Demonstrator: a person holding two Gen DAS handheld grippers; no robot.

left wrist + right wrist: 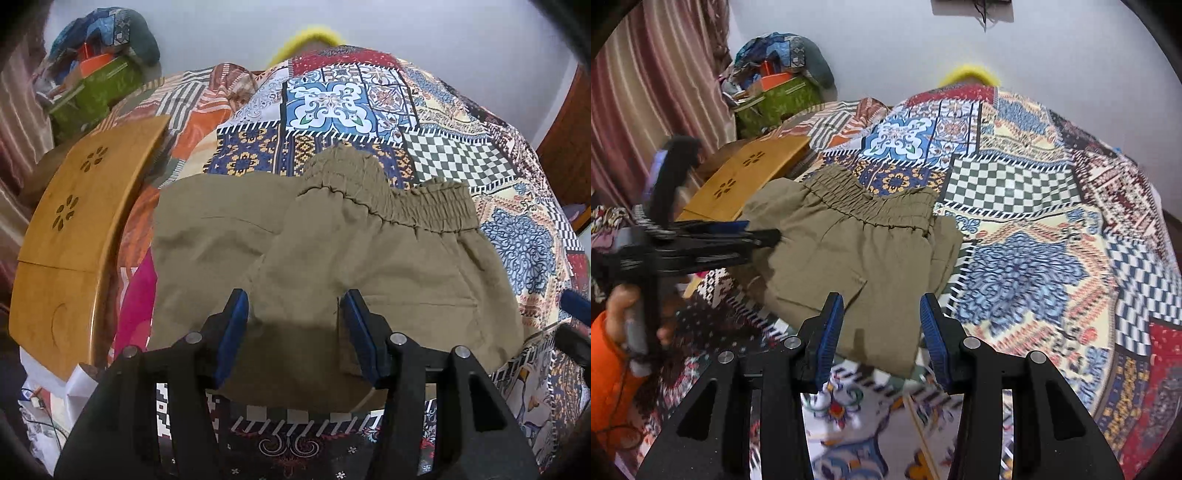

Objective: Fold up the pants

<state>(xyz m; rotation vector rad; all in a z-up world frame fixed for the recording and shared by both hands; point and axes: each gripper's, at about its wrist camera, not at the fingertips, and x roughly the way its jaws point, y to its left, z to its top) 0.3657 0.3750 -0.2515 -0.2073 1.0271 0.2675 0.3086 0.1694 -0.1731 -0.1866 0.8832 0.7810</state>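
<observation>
Two grippers are working over the patchwork bedspread point(373, 103). The left gripper point(293, 325) is holding its jaws wide apart, with nothing clamped, the khaki pants point(332, 254) lying between and beyond the pads. The right gripper point(881, 328) is likewise standing wide open over the pants' near hem, gripping nothing. Folded pants are lying at 12 o'clock from both grippers, waistband point(871, 206) farthest. At 10 o'clock, a wooden tray point(74, 229) is resting beside them.

Pants point(332, 258): matt olive woven cloth.
Bedspread point(443, 147): printed cloth.
Tray table point(74, 240): smooth varnished wood.
Gripper pads point(831, 332): ribbed blue rubber.
</observation>
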